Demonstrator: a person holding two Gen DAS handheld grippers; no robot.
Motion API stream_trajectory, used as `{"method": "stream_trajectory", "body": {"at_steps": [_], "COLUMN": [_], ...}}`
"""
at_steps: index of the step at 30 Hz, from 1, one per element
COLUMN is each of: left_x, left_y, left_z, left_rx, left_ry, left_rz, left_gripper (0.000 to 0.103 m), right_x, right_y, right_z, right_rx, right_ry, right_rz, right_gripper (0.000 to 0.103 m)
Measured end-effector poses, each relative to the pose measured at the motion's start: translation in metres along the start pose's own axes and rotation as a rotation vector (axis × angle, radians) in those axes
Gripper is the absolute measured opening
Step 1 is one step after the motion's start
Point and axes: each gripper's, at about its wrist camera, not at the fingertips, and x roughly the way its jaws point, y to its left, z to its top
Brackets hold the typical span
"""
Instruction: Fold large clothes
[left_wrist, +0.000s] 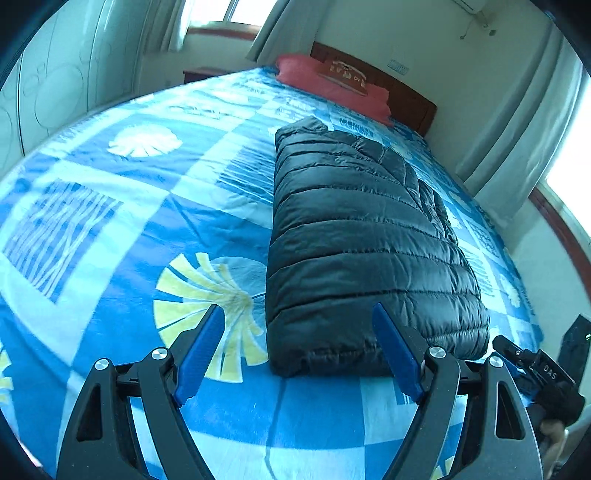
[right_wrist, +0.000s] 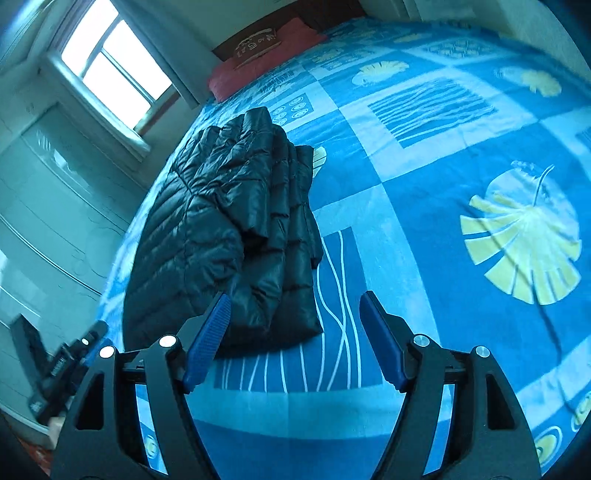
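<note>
A black quilted puffer jacket (left_wrist: 362, 236) lies folded into a long narrow block on the blue patterned bed cover (left_wrist: 129, 221). In the left wrist view my left gripper (left_wrist: 299, 314) is open and empty, hovering just in front of the jacket's near hem. In the right wrist view the jacket (right_wrist: 229, 236) lies ahead on the left, with a folded sleeve on top. My right gripper (right_wrist: 295, 302) is open and empty, its left finger (right_wrist: 207, 339) over the jacket's near corner. The right gripper also shows in the left wrist view at the right edge (left_wrist: 535, 369).
A red pillow (left_wrist: 332, 85) and a dark wooden headboard (left_wrist: 406, 96) stand at the far end of the bed. Curtains (left_wrist: 517, 147) and windows line the wall. A pale wardrobe (left_wrist: 55, 85) stands left of the bed. The bed cover (right_wrist: 461, 184) stretches wide to the right.
</note>
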Motion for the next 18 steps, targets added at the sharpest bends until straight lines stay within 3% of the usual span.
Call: {"method": "stream_trajectory", "body": {"at_steps": [10, 13, 18], "left_x": [-0.032, -0.042, -0.056], "left_y": [-0.027, -0.034, -0.046], "left_z": [-0.012, -0.014, -0.017], "left_rx": [0.109, 0.119, 0.15], "left_ry": [-0.069, -0.094, -0.138], "left_rz": [0.11, 0.122, 0.156], "left_gripper": [0.081, 0.081, 0.081], "right_x": [-0.018, -0.025, -0.036], "right_y": [0.053, 0.065, 0.083], "right_z": [-0.021, -0.026, -0.03], "right_rx": [-0.207, -0.239, -0.296], "right_ry": [-0.064, -0.086, -0.136], "right_rz": [-0.143, -0.153, -0.191], "right_gripper": [0.073, 0.08, 0.081]}}
